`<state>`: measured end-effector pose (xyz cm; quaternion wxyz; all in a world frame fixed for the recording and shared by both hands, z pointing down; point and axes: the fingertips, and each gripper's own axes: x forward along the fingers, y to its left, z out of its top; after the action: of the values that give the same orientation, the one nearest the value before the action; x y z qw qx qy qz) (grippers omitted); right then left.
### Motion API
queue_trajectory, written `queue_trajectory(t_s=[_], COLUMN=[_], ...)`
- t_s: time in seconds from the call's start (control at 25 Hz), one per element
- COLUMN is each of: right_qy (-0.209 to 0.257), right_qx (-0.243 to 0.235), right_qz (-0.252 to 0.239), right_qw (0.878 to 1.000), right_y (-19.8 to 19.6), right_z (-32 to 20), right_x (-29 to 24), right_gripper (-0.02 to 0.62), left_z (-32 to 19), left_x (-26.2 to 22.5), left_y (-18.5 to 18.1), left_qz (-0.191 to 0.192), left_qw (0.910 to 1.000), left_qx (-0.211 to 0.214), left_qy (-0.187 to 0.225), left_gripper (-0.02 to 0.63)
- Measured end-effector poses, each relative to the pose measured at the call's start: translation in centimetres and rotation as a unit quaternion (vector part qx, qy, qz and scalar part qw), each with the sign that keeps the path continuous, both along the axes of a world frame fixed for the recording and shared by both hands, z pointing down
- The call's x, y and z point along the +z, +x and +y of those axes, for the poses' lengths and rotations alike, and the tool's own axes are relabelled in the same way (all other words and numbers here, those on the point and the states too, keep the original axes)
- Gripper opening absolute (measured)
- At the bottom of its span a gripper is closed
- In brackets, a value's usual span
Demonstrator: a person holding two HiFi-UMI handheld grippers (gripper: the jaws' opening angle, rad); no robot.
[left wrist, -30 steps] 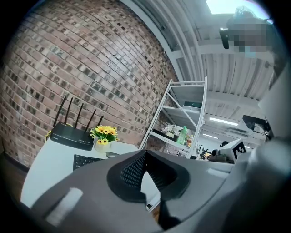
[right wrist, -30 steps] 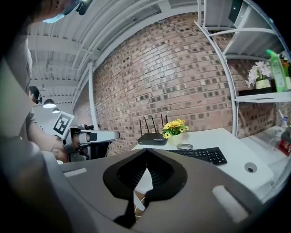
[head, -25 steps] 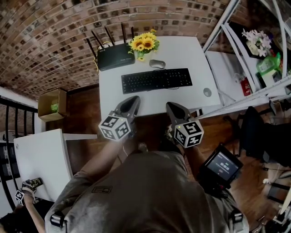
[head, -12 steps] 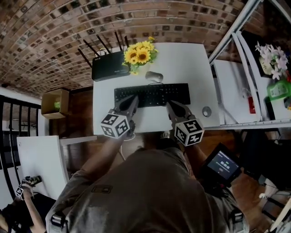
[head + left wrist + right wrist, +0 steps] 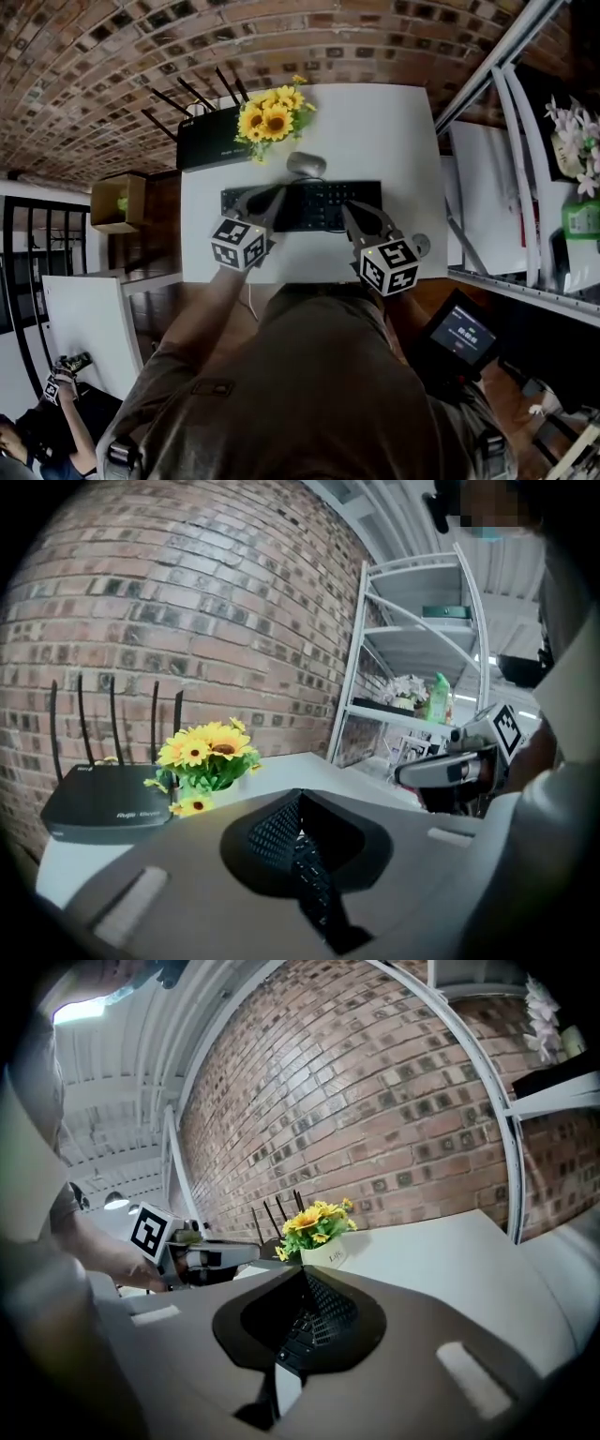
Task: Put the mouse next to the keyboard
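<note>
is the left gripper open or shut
Shut. The left gripper has its jaws meeting at the tips with nothing held; only the keyboard shows through the gap behind them.

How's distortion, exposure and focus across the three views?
Head view: heavy fisheye, the brick wall bows into an arc; the white table is bright and its surroundings are dim. Left gripper view: black vignette ring, curved bricks, router sharp. Right gripper view: same vignette, sunflowers sharp, ceiling light glaring at top left.
</note>
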<state>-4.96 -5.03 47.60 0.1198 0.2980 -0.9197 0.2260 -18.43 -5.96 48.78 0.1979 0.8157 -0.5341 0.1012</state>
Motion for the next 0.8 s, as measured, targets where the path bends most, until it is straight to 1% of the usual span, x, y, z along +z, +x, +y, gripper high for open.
queue_trajectory(t_s=[0.12, 0.2, 0.32, 0.4, 0.48, 0.6, 0.8], right_qy=[-0.005, -0.009, -0.013, -0.015, -0.019, -0.025, -0.037], right_qx=[0.007, 0.016, 0.029, 0.037, 0.046, 0.059, 0.078], right_qz=[0.002, 0.003, 0.005, 0.009, 0.010, 0.009, 0.009], right_qw=[1.000, 1.000, 0.999, 0.999, 0.999, 0.998, 0.996], right_y=[0.0, 0.0, 0.1, 0.2, 0.5, 1.1, 2.3], right_z=[-0.9, -1.6, -2.0, -2.3, -2.8, -3.3, -3.8], right_x=[0.4, 0.4, 0.3, 0.3, 0.6, 1.0, 1.8], right_gripper=[0.006, 0.006, 0.006, 0.006, 0.006, 0.006, 0.006], left_z=[-1.9, -3.0, -4.3, -5.1, -5.7, -6.4, -6.7], left_x=[1.0, 1.6, 2.9, 3.7, 4.5, 5.9, 8.6], left_y=[0.1, 0.2, 0.7, 1.2, 1.7, 2.6, 4.1], left_qz=[-0.051, -0.091, -0.141, -0.163, -0.185, -0.218, -0.267], left_qw=[0.9978, 0.9928, 0.9801, 0.9709, 0.9608, 0.9422, 0.9064], left_qx=[0.042, 0.078, 0.140, 0.175, 0.206, 0.253, 0.323], left_qy=[-0.001, -0.001, -0.011, -0.016, -0.021, -0.029, -0.053], left_gripper=[0.002, 0.002, 0.002, 0.002, 0.003, 0.006, 0.125])
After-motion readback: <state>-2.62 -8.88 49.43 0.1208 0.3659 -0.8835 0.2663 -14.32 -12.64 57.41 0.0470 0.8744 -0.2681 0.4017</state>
